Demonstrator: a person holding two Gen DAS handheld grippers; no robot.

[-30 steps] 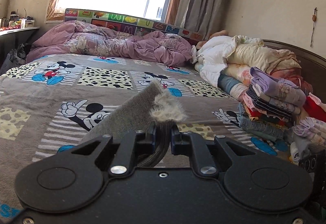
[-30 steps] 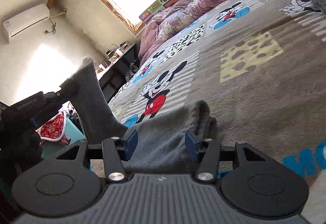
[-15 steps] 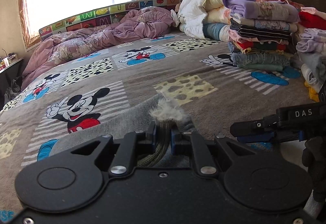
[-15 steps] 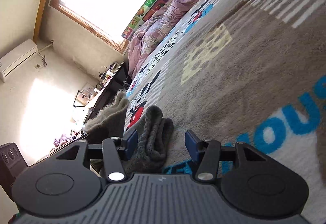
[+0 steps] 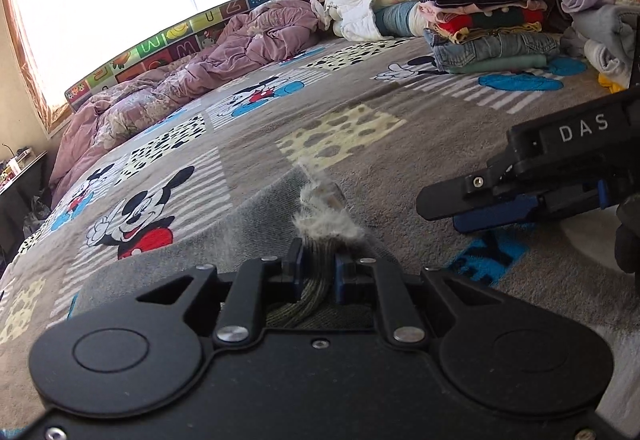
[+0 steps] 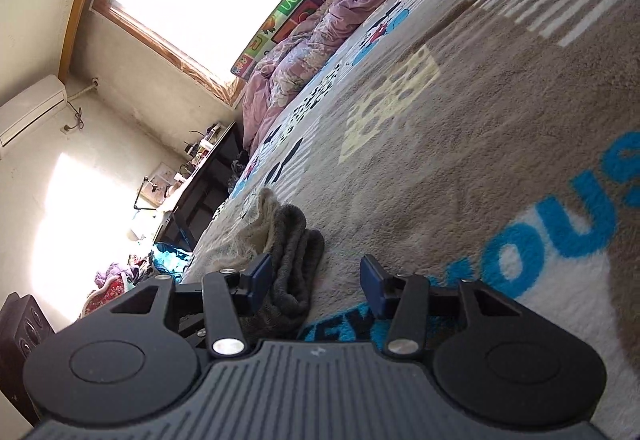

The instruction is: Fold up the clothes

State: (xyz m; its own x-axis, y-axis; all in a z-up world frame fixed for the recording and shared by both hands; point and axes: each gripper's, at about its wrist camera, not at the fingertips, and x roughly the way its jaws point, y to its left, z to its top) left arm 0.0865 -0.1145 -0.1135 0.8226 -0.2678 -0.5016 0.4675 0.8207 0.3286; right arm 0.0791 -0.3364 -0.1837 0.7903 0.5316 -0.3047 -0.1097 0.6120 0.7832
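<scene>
**Grey knit garment on bed**

Grey ribbed garment (image 5: 256, 216) with fuzzy pale lining lies on the plush cartoon-print bed (image 5: 400, 168). Left gripper (image 5: 318, 266) pinches its bunched edge. Right gripper (image 6: 316, 280) jaws closing, folded cloth between them, pads not pressing.

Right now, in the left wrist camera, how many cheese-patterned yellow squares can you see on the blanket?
3. One cheese square lies mid-bed beyond the grey garment; one is farther back, before the clothes stack; one is at the left edge. Others may be hidden.
</scene>
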